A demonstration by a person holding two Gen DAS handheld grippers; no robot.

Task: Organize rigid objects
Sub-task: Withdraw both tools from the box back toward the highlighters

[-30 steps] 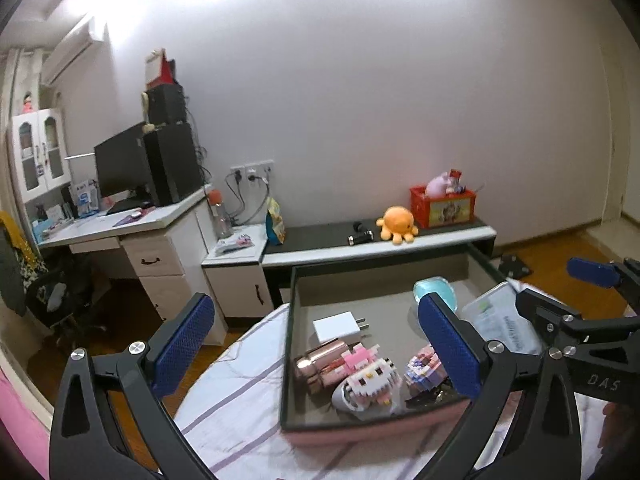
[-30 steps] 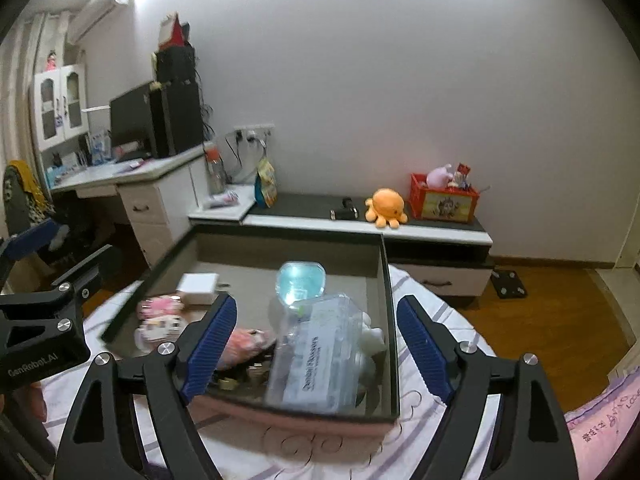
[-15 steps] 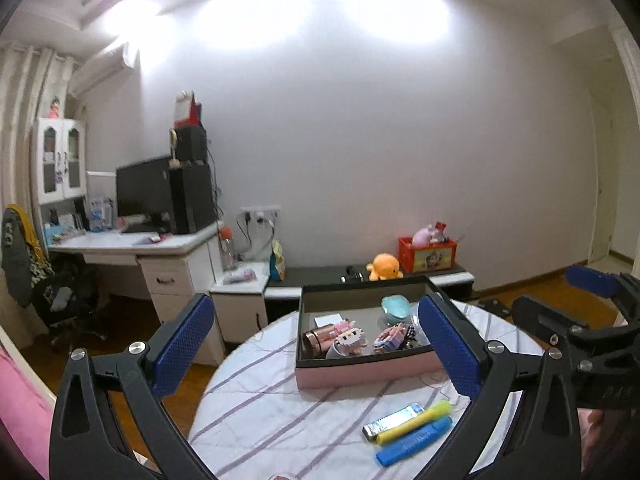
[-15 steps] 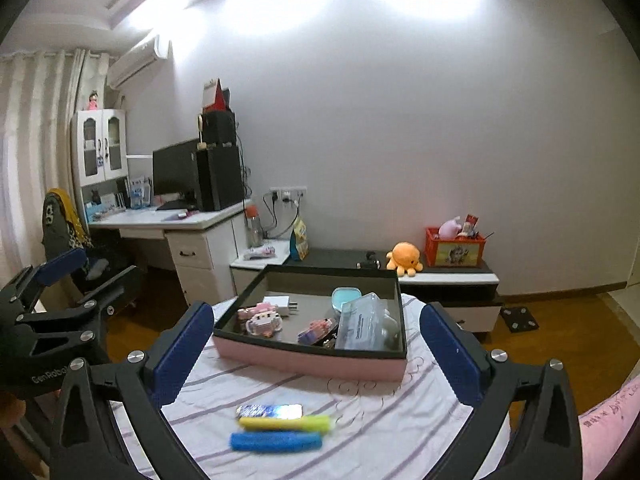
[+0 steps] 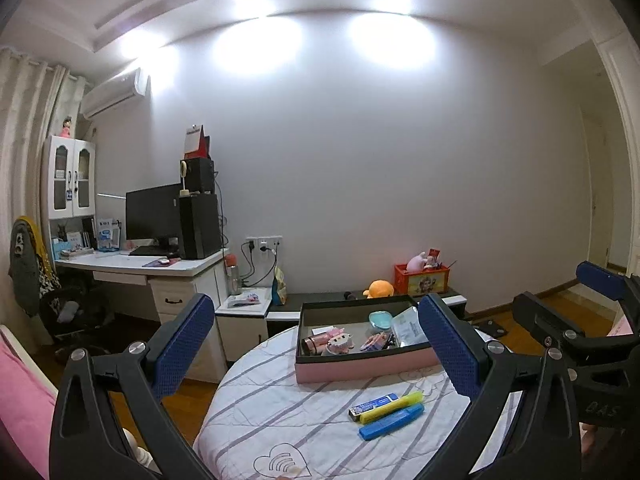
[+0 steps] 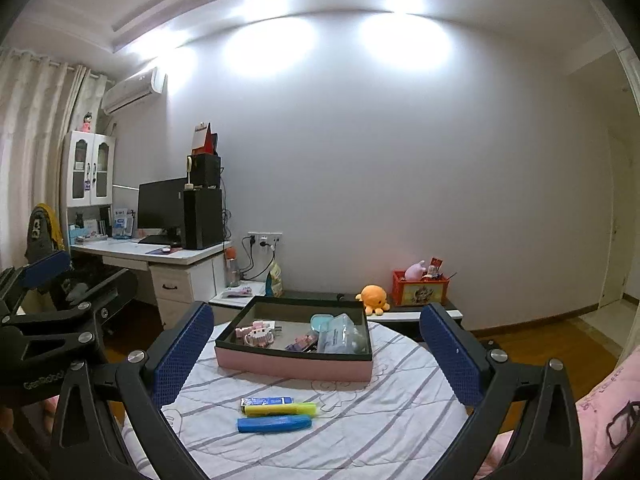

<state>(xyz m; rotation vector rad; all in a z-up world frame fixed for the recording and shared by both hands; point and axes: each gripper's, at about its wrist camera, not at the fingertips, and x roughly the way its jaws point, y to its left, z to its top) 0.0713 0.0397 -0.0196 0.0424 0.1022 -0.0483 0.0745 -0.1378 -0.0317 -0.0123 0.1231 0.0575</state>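
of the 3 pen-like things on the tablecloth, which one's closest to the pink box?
The dark blue printed one. It lies farthest from the tools, on the side towards the pink box; the yellow highlighter sits behind it, and the plain blue highlighter lies nearest the cameras.

Left black two-finger gripper with blue textured pads (image 5: 316, 354): level, jaws spread wide, empty. Right black gripper, same blue pads (image 6: 316, 354): level alongside, jaws just opened fully, nothing between.

Left gripper (image 6: 48, 364) body, seen from right wrist view: white lettering "GenRobot", end cut off at frame edge. Right gripper (image 5: 592, 384) body, seen from left wrist view: raised letters "DAS", partly dim. Print on blue packet (image 6: 267, 401) and on clear box (image 6: 338, 334) in tray too small to read.
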